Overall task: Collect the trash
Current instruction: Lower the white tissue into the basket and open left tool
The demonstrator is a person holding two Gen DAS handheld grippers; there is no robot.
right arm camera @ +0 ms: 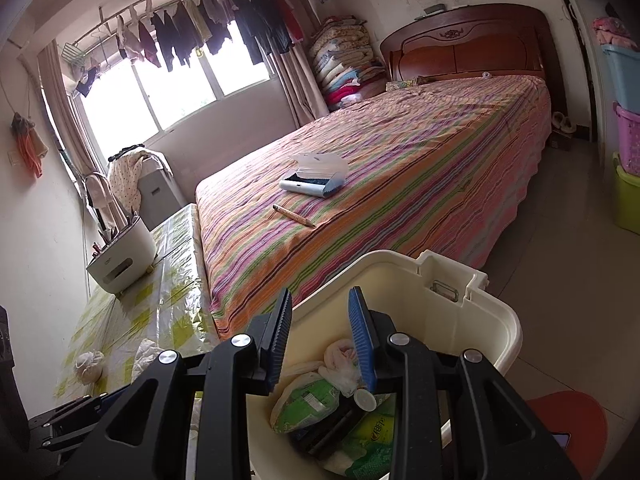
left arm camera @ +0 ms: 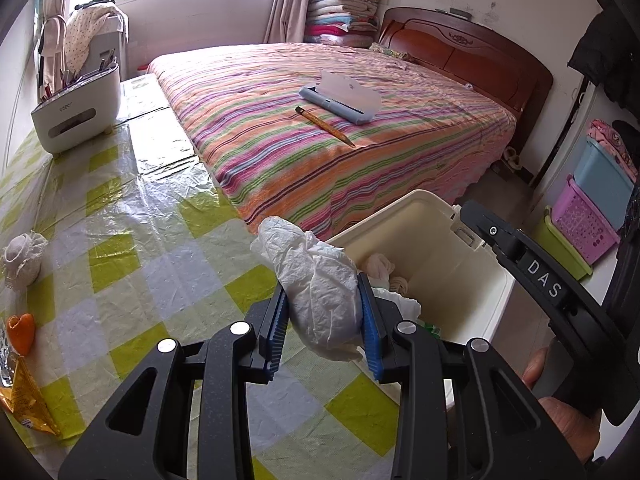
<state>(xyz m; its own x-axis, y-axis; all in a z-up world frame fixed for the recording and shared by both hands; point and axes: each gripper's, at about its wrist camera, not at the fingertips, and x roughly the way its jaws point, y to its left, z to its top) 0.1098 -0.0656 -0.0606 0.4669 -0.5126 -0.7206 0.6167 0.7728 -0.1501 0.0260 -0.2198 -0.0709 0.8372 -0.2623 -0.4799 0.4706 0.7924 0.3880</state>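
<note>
A crumpled white tissue wad (left arm camera: 320, 288), creased and puffy, sits clamped between the blue-padded fingers of the left gripper (left arm camera: 325, 326), held above the desk's right edge, right beside the rim of an open cream plastic trash bin (left arm camera: 430, 220). The right gripper (right arm camera: 320, 340) hangs over that bin (right arm camera: 472, 312) with its fingers apart and nothing between them. The desk, covered in a glossy yellow-and-white checked plastic cloth (left arm camera: 132, 236), has open surface in the middle; a white lace-trimmed bundle (left arm camera: 22, 256), an orange heart-shaped piece (left arm camera: 20, 332) and a yellow-orange snack wrapper (left arm camera: 24, 400) lie along its left edge, and a white organiser box with pens (left arm camera: 76, 108) stands at the far left corner. A striped bed (left arm camera: 340, 128) runs along the desk's far right side. Only the right wrist view shows the bin's contents: a green-and-white packet (right arm camera: 308, 404), a clear plastic bag (right arm camera: 340, 364) and a small white cap (right arm camera: 365, 399). Only the left wrist view shows the clamped tissue clearly.
</note>
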